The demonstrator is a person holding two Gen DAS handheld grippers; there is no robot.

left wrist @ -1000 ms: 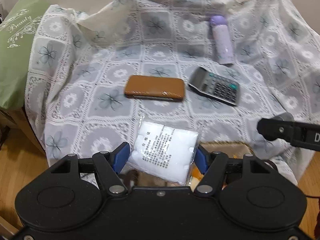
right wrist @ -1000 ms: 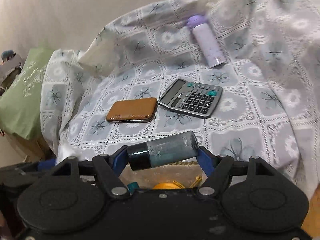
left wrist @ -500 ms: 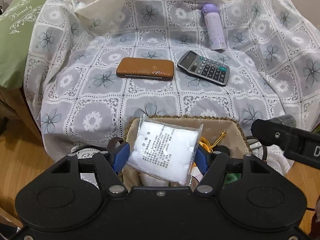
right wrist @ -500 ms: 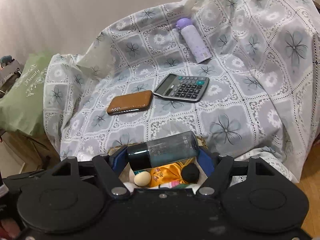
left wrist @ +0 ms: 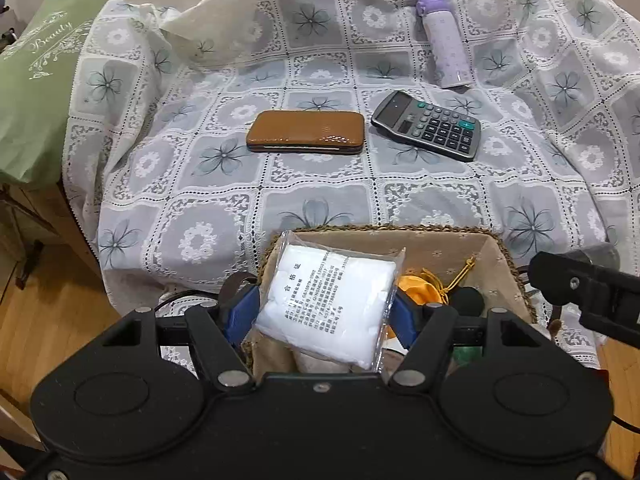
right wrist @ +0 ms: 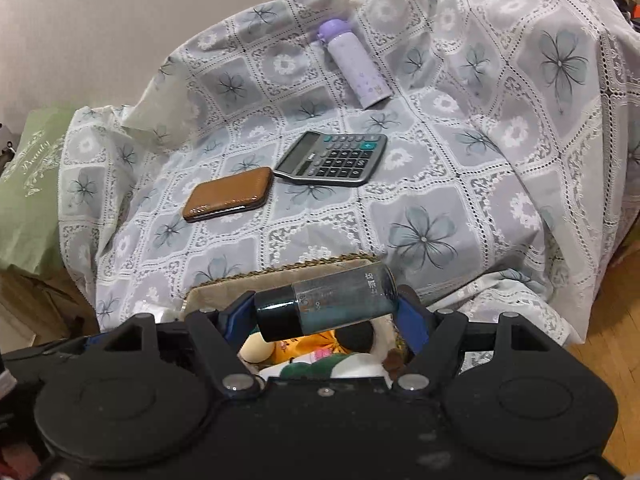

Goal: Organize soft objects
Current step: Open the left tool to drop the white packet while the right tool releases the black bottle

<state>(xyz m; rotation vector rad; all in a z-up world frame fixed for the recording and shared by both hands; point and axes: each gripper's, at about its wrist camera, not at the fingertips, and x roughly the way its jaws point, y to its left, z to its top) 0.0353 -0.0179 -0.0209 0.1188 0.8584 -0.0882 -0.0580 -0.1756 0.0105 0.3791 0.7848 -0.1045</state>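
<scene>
Both grippers have come back from the covered seat – the basket (left wrist: 504, 264) that was only peeking in a second ago now sits in plain sight under them.

The left gripper (left wrist: 322, 312) squeezes a soft white packet (left wrist: 332, 300) between its blue pads, and the packet hangs over the left half of the basket. The right gripper (right wrist: 326, 310) clamps a dark see-through bottle (right wrist: 332, 300) lying sideways, cap to the left, over the basket's near side. Inside the basket there is an orange cloth (left wrist: 418, 286), a black ball (left wrist: 466, 300), and some soft toys that are partly hidden.

The basket's braided rim (right wrist: 296, 266) presses close against the hanging edge of the flowered cloth (left wrist: 320, 196). Farther back on the cloth lie a brown case (left wrist: 306, 132), a calculator (left wrist: 428, 124) just beside it, and a purple flask (left wrist: 444, 42) – all well apart from the grippers. A green bag (left wrist: 36, 80) stands at the left edge, and bare wood floor (left wrist: 44, 320) shows on both sides.
</scene>
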